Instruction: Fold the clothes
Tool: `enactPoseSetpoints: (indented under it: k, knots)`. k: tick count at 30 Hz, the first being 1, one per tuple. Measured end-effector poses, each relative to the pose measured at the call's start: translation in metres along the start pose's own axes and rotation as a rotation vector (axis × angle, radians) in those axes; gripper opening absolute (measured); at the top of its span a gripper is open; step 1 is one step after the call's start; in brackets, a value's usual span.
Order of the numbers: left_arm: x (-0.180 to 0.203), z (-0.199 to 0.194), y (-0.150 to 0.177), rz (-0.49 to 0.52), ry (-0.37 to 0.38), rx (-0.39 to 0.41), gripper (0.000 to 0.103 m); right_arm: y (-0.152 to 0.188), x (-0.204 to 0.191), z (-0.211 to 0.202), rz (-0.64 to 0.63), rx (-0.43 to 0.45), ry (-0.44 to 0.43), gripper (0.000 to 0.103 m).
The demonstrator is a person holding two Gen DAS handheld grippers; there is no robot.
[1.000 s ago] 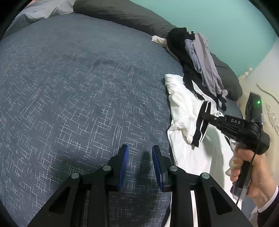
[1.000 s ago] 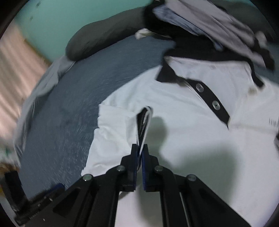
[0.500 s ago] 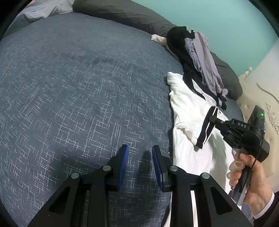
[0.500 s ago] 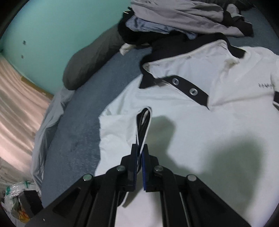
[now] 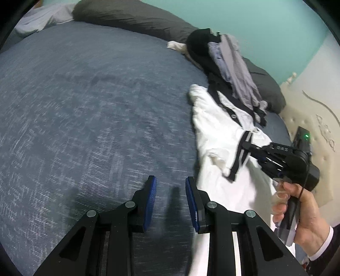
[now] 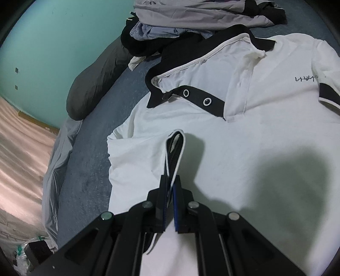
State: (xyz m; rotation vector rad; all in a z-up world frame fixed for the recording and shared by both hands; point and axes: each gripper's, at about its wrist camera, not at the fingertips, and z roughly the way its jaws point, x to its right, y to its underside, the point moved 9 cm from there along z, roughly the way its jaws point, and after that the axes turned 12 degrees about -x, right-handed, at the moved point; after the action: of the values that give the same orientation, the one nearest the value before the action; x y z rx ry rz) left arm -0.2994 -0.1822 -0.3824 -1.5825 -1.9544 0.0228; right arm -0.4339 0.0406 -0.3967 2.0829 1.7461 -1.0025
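A white polo shirt (image 6: pixel 244 148) with black collar and placket lies face up on the blue bedspread (image 5: pixel 85 116). My right gripper (image 6: pixel 170 180) is shut on the black-trimmed sleeve cuff (image 6: pixel 175 146), which stands folded up over the shirt's chest. The left wrist view shows the same shirt (image 5: pixel 212 131) at the right, with the right gripper (image 5: pixel 244 146) held by a hand (image 5: pixel 301 212) and pinching the cuff (image 5: pixel 239 161). My left gripper (image 5: pixel 171 186) hovers over bare bedspread just left of the shirt, jaws apart with nothing between them.
A heap of grey and black clothes (image 6: pixel 191 21) lies beyond the shirt's collar. Dark grey pillows (image 5: pixel 131 19) line the teal wall. A cream padded headboard (image 5: pixel 314 118) stands at the right in the left wrist view. The bed's edge and a pale floor (image 6: pixel 19 148) show at left.
My right gripper has rolled and carried the cuff a little further over the shirt's chest; the shirt now sits squarer in its view. The left gripper has hardly moved.
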Motion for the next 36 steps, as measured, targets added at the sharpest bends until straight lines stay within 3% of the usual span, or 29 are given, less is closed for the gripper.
enactPoseSetpoints:
  k: [7, 11, 16, 18, 20, 23, 36]
  knots:
    - [0.025, 0.017, -0.006, 0.084, -0.003, -0.011, 0.031, 0.007, 0.0, -0.012, 0.021, -0.018, -0.013, 0.009]
    - [0.031, 0.029, -0.014, 0.126, -0.021, -0.014, 0.031, 0.012, 0.002, -0.026, 0.024, -0.005, -0.029, 0.025]
    - [0.038, 0.04, -0.018, 0.123, 0.025, -0.024, 0.03, 0.021, -0.003, -0.031, -0.02, -0.038, -0.041, 0.026]
    - [0.039, 0.043, -0.016, 0.123, 0.041, -0.029, 0.021, 0.024, -0.006, -0.031, -0.036, -0.048, -0.046, 0.026]
    - [0.038, 0.046, -0.015, 0.112, 0.059, -0.038, 0.01, 0.026, -0.008, -0.031, -0.037, -0.056, -0.051, 0.026]
    - [0.034, 0.048, -0.017, 0.083, 0.074, -0.036, 0.004, 0.027, -0.01, -0.031, -0.042, -0.059, -0.057, 0.026]
    - [0.006, 0.043, -0.021, -0.046, 0.097, -0.003, 0.002, 0.024, 0.001, -0.032, -0.032, -0.061, -0.032, 0.026]
